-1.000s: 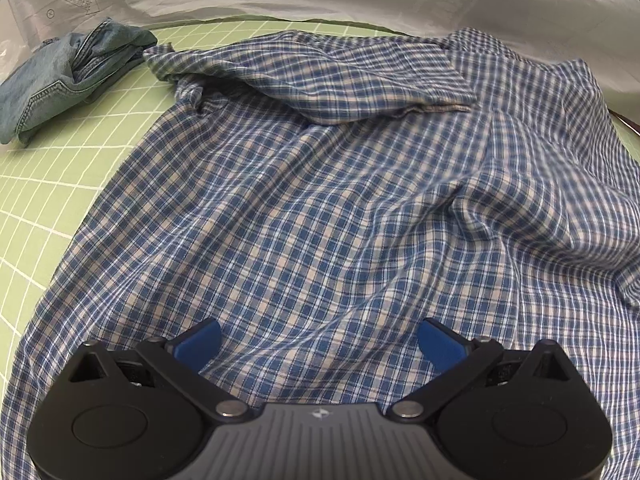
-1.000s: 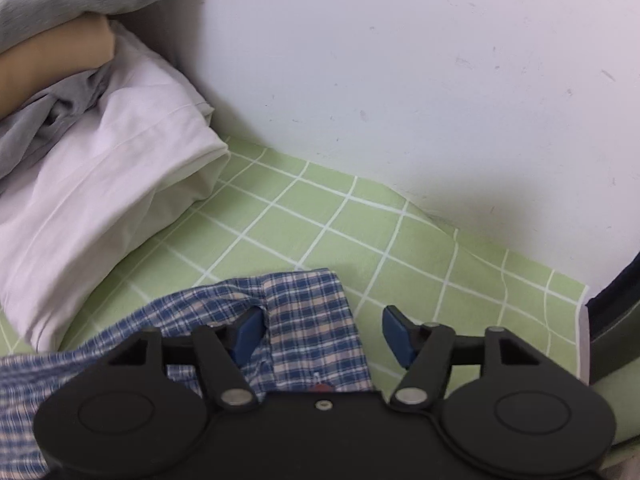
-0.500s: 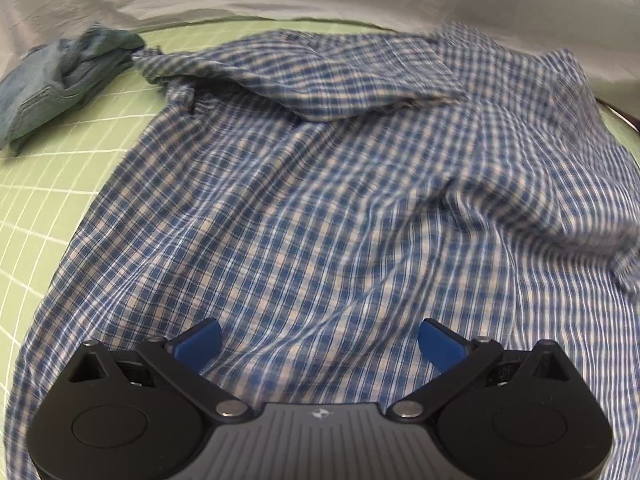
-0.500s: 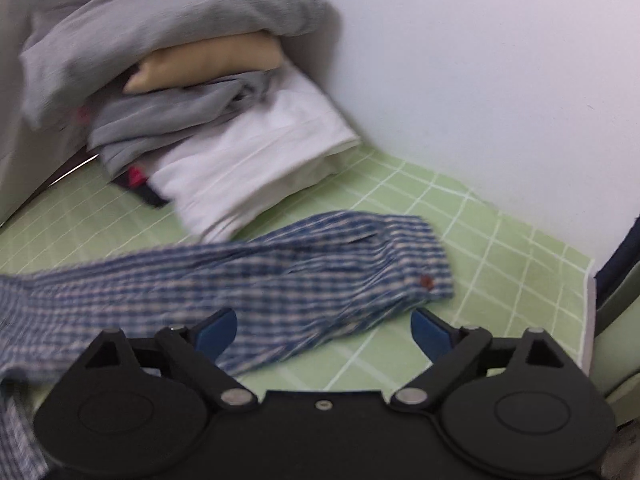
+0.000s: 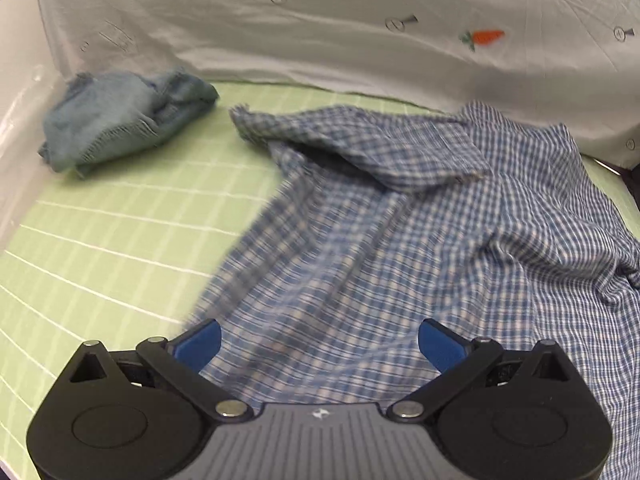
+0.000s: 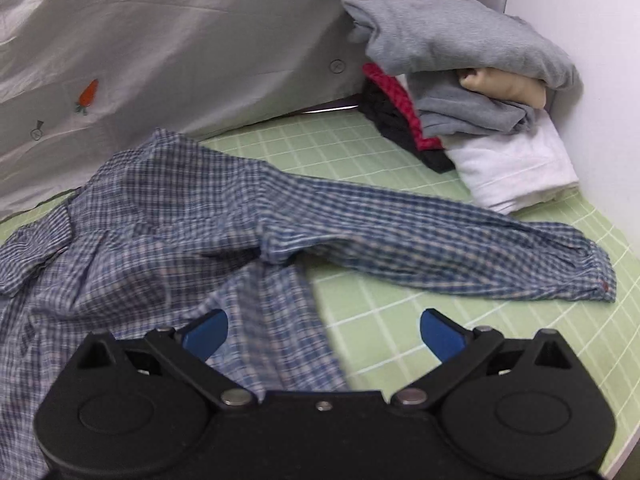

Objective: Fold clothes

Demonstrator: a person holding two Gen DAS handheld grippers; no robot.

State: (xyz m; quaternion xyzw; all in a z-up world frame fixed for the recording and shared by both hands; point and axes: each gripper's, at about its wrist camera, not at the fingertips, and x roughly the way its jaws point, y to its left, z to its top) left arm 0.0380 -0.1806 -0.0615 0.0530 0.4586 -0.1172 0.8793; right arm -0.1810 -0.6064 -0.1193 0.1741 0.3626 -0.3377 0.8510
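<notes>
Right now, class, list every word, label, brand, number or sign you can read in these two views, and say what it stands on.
No readable words or numbers anywhere.
Left gripper: small pale logo on its grey body, a mark, no letters.
White sheet: faint outline print at its left end, too blurred to read; otherwise only carrot pictures and round symbols.

Green grid mat (image 5: 120,216), carrot-print sheet (image 5: 320,32).

A home-style laundry corner, by the look of it: a green grid mat (image 5: 120,216) underfoot, a carrot-print sheet (image 6: 160,40) hung as backdrop, a stack of folded clothes (image 6: 472,92) against the white wall, crumpled denim (image 5: 124,120) aside.
</notes>
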